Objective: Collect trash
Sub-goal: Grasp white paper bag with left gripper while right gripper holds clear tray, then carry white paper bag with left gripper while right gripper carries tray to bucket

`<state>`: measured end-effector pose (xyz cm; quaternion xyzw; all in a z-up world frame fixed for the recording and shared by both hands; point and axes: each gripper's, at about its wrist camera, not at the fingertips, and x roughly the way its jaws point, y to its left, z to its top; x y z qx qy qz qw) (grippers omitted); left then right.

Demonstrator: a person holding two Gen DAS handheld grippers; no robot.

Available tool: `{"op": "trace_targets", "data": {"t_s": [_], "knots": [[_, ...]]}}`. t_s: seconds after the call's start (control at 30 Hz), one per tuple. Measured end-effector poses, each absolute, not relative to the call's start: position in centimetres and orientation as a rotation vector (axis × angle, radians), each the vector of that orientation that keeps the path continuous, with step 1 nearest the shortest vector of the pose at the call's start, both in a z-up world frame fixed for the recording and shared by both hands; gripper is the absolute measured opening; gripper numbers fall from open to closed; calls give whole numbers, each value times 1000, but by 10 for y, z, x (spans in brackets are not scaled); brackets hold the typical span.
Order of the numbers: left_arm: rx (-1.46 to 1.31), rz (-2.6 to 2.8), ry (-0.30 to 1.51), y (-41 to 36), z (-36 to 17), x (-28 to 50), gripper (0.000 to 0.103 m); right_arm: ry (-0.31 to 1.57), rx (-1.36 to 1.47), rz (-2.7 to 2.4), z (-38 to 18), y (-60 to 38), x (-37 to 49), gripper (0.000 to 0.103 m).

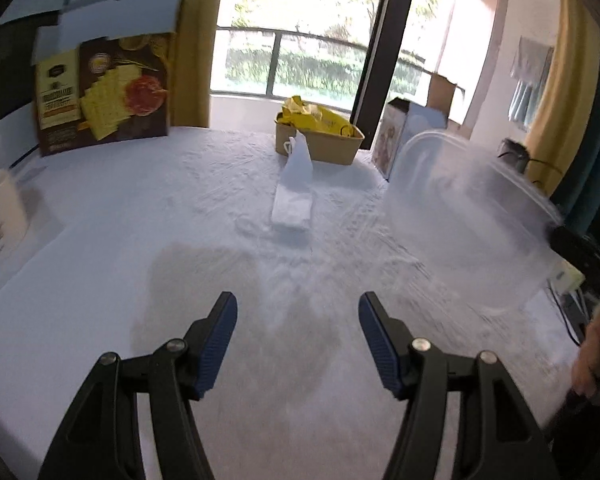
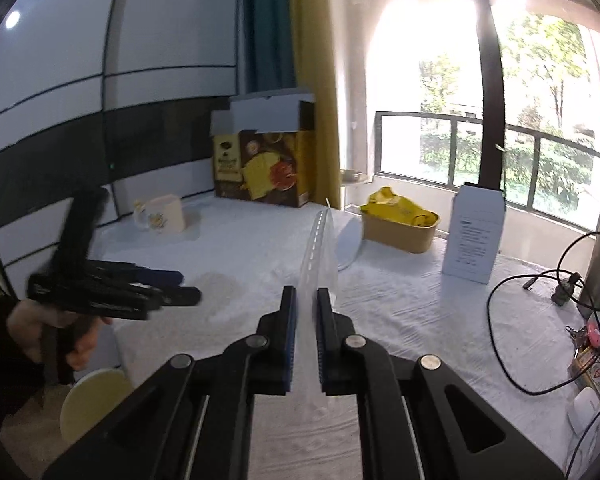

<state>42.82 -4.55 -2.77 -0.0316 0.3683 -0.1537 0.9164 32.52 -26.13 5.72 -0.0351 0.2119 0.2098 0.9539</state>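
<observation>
Clear plastic container (image 2: 318,256) being pinched by its rim between the nearly closed jaws of the right gripper (image 2: 306,300), held on edge above the bench (image 2: 400,312); appearing in the left wrist view as a large blurred translucent tub (image 1: 460,216) over the right side of the bench. Left gripper (image 1: 298,308) hovering over the white cloth with jaws spread wide and gripping nothing; showing blurred in the right wrist view (image 2: 180,286), held by the left hand (image 2: 56,336).

White flat packet (image 1: 294,200) lying on the cloth ahead of the left gripper, near the bench middle. Brown paper bowl (image 1: 320,144) sitting beyond it, carrying a crumpled yellow wrapper (image 1: 312,118). Cracker box (image 1: 104,88) standing upright at the far left corner, top flaps open. Cream mug (image 2: 162,214) sitting on the left side near the wall. White printed box (image 2: 476,232) standing upright on the right side. Black cable (image 2: 512,320) looping across the cloth at the right edge. Pale round disc (image 2: 96,400) lying low at the left, beside the bench edge.
</observation>
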Motion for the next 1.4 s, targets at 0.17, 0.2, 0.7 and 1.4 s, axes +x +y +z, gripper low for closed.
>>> {"op": "trace_targets", "data": {"t_s": [0.17, 0.2, 0.7, 1.4], "knots": [[-18, -323, 816, -72, -37, 499, 63, 469, -14, 396, 52, -285, 361, 8], [-8, -317, 832, -77, -40, 510, 63, 481, 7, 388, 50, -291, 369, 8], [141, -258, 892, -99, -76, 575, 7, 459, 91, 307, 45, -332, 389, 8], [39, -273, 691, -51, 7, 385, 5, 407, 59, 357, 81, -301, 292, 8]]}}
